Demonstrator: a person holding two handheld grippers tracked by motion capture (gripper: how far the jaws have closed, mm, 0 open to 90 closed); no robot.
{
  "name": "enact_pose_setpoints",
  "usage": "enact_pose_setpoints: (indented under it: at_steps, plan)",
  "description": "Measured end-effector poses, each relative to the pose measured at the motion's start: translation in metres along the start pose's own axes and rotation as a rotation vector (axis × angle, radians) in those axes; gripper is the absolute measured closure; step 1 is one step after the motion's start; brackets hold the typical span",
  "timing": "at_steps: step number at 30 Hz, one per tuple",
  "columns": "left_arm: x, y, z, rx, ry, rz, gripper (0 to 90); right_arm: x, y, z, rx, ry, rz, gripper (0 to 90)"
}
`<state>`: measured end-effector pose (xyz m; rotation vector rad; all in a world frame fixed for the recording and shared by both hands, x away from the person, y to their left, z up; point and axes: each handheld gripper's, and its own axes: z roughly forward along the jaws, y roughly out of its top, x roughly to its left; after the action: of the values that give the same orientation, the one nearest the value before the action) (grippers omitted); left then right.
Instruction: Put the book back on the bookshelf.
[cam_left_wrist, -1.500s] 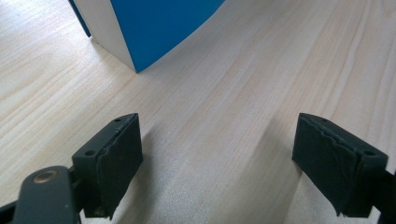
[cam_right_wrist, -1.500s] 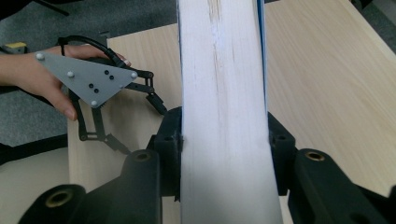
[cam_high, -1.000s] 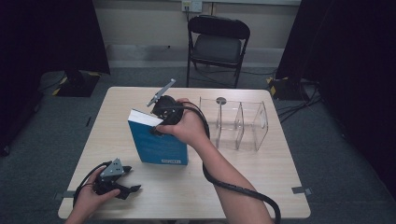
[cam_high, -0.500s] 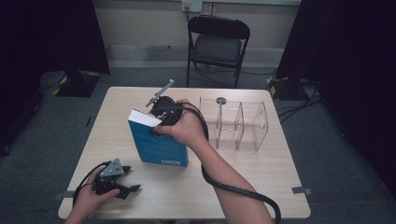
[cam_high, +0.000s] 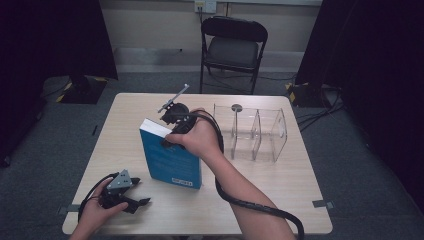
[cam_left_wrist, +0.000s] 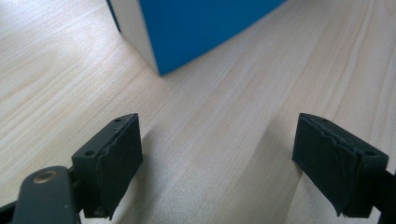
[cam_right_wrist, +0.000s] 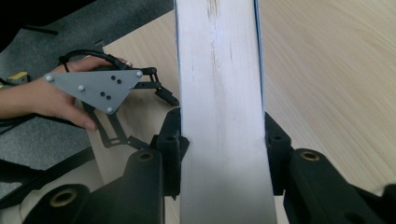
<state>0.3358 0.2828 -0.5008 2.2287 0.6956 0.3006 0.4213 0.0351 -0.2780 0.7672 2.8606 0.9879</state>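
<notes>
Left gripper low at the near-left corner of the counter, resting on or just above the wood; its fingers spread wide with only bare counter between them, nothing gripped. In the left gripper view the lower corner of the blue book stands ahead of that gap, apart from both fingers. The book stands on edge near the counter's middle, leaning a little, blue cover toward the camera, page block up. Right gripper comes down on its top edge from above; in the right gripper view its fingers press one on each side of the white page block, so it pinches the book across its thickness. Clear acrylic divider rack sits just right of the hand, empty as far as can be seen; folding chair beyond the counter. Risks, as judgement: the hold is narrow and high on a tall, heavy thing, so the book could swing or pivot between the fingers once lifted, or slide out if the smooth covers slip. The pages could also splay, since only the upper edge is squeezed. If it is meant for the rack, a swinging lower corner could strike an acrylic wall and shove or tip the rack. The left gripper is too far off to steady the base.
</notes>
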Motion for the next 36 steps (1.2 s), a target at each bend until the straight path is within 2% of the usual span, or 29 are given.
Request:
enact_pose_setpoints:
  at_steps: [1, 4, 6, 10, 13, 15, 26, 29, 36]
  plan:
    - [0.0, 0.0, 0.0, 0.001, 0.0, 0.001, 15.2, 0.0, -0.001, 0.0, 0.0, 0.005, 0.005, 61.2]
    - [0.0, 0.0, 0.0, 0.0, -0.001, 0.001, 15.2, 0.0, -0.001, 0.0, 0.005, 0.015, -0.032, 60.7]
    - [0.0, 0.0, 0.0, 0.0, -0.001, 0.001, 15.2, 0.002, -0.001, -0.001, 0.015, -0.004, -0.07, 60.3]
    - [0.0, 0.0, 0.0, 0.0, -0.001, 0.0, 15.1, 0.003, -0.002, -0.001, 0.007, -0.017, -0.094, 58.4]
    - [0.0, 0.0, 0.0, 0.001, 0.0, 0.0, 15.1, 0.002, -0.002, -0.001, 0.003, -0.034, -0.116, 53.2]
    - [0.0, 0.0, 0.0, 0.002, -0.001, 0.002, 15.2, 0.001, -0.004, -0.001, 0.0, -0.034, -0.124, 53.7]
    - [0.0, 0.0, 0.0, 0.0, -0.001, 0.002, 15.2, -0.001, -0.01, -0.002, 0.002, -0.049, -0.143, 48.4]
    - [0.0, 0.0, 0.0, 0.0, 0.001, 0.0, 15.2, -0.003, -0.014, -0.002, -0.011, -0.026, -0.135, 51.6]
    - [0.0, -0.001, 0.0, 0.001, -0.002, -0.004, 15.2, -0.01, -0.025, 0.005, -0.015, -0.006, -0.097, 47.3]
